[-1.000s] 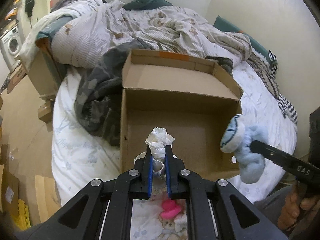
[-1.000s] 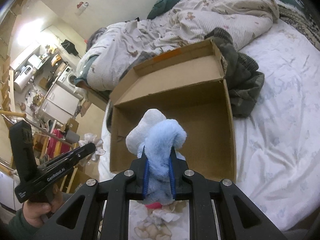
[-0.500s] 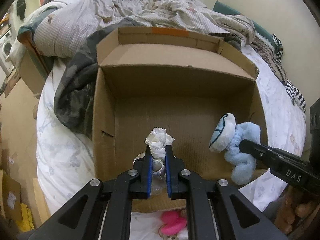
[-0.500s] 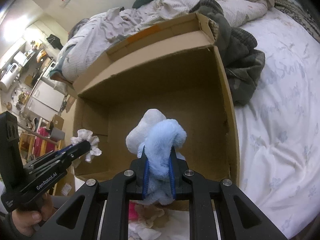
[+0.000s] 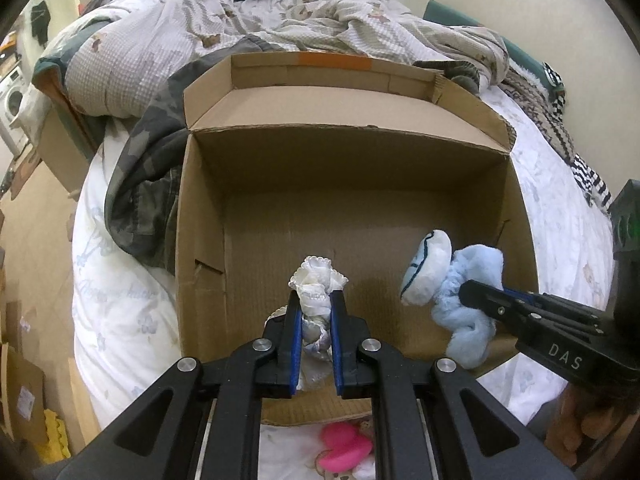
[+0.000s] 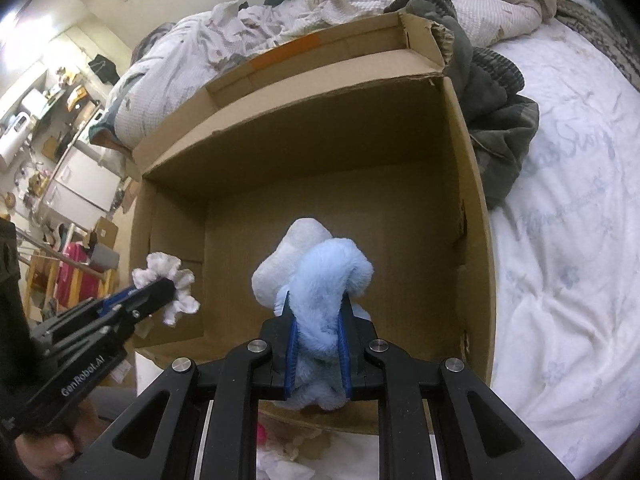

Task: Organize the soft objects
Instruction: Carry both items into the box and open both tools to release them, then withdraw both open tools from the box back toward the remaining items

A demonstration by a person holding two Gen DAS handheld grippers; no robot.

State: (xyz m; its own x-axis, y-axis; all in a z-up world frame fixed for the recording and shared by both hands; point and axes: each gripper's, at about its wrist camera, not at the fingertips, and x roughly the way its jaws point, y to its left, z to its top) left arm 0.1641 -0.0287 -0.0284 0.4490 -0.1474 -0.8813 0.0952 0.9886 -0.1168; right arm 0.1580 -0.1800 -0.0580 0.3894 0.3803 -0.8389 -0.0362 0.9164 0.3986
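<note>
An open cardboard box lies on the bed with nothing on its floor. My left gripper is shut on a white frilly cloth and holds it over the box's near-left part; the cloth also shows in the right wrist view. My right gripper is shut on a light blue and white plush toy and holds it over the box's near-right part. The plush also shows in the left wrist view.
A dark camouflage garment lies against the box's left side. A rumpled quilt fills the bed behind the box. A pink soft toy lies on the sheet just before the box. A cluttered room lies beyond the bed.
Both grippers have moved forward from before the box's near edge to over its inside, each still holding its soft thing. The box looms larger in both views.
</note>
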